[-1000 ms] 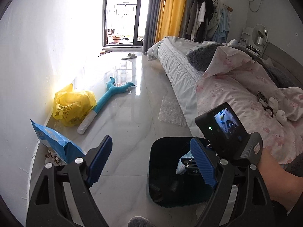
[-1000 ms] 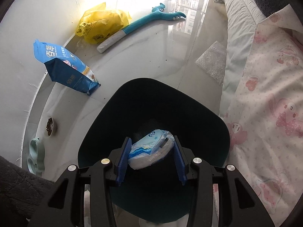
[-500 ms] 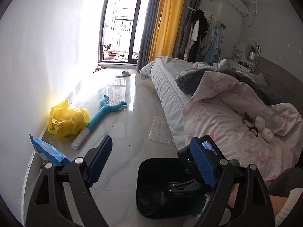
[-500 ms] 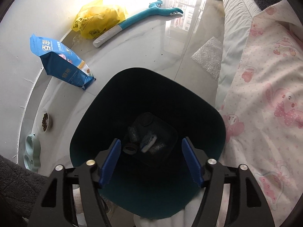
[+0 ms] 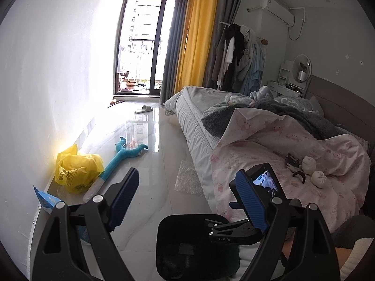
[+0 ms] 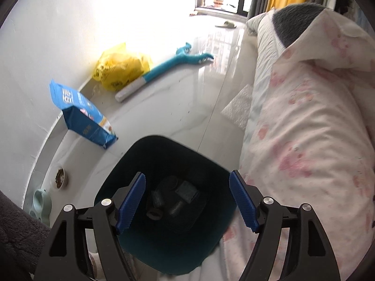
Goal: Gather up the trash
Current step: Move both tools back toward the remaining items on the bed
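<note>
- Right wrist view: my right tool (image 6: 187,201) hangs empty over the dark bin (image 6: 131,164), its blue pads spread wide; trash pieces (image 6: 174,197) lie at the bottom.
- Risk: swinging toward the bed (image 6: 304,140) could clip the bin rim and tip it (it stands just beside the bedding).
- Left tool (image 5: 189,201), also gaping and empty, points level across the floor (image 5: 145,164).

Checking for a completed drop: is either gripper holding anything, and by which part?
Nothing is held. The right gripper is open above the bin; the left gripper is open too.
</note>
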Demonstrator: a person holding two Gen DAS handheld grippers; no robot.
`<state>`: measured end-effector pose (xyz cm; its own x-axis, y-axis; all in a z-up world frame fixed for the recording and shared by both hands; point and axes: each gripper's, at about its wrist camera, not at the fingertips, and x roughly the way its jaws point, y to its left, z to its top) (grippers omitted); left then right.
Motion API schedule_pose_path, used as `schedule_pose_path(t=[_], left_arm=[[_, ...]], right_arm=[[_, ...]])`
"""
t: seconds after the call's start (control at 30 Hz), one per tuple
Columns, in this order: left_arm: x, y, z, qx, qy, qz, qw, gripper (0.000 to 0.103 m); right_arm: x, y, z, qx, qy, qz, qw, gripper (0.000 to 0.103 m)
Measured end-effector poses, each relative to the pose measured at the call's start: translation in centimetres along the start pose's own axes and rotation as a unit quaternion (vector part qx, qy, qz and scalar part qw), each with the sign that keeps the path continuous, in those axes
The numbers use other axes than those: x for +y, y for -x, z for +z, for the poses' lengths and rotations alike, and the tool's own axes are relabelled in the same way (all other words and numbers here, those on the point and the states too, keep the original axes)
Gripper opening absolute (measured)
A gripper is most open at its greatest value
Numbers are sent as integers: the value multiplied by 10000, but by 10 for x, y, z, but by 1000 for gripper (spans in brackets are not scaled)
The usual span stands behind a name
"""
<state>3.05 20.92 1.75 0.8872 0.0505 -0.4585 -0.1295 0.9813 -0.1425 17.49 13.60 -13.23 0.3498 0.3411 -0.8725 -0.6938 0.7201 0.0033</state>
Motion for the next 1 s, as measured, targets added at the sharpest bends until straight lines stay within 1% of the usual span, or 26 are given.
schedule_pose_path(t=[0.17,0.23,0.3,0.43,0.6,0.8,1.0], left_arm=[[-21,-3,7,-43,-47,-156,9999,87],[-30,-6,8,-31,-57,-234,9997,88],[-37,-8,10,-28,-83,-305,9995,92],[-56,-13,13,-45,-131,-426,9990,92],[-79,-21,14,-18,-206,-615,9979,92],[-105,-35,12,56,-297,-751,9967,92],[-119,-49,8,181,-329,-756,9964,92]], right_arm=[[-21,27,3,-393,-126,-103,9991,76],[-30,38,3,-540,-171,-158,9983,76],[-38,49,1,-672,-203,-219,9973,76],[-58,68,-5,-915,-313,-323,9948,77],[-86,91,-16,-1125,-471,-459,9915,79],[-114,111,-29,-1343,-695,-534,9871,79],[-137,128,-43,-1472,-789,-610,9841,79]])
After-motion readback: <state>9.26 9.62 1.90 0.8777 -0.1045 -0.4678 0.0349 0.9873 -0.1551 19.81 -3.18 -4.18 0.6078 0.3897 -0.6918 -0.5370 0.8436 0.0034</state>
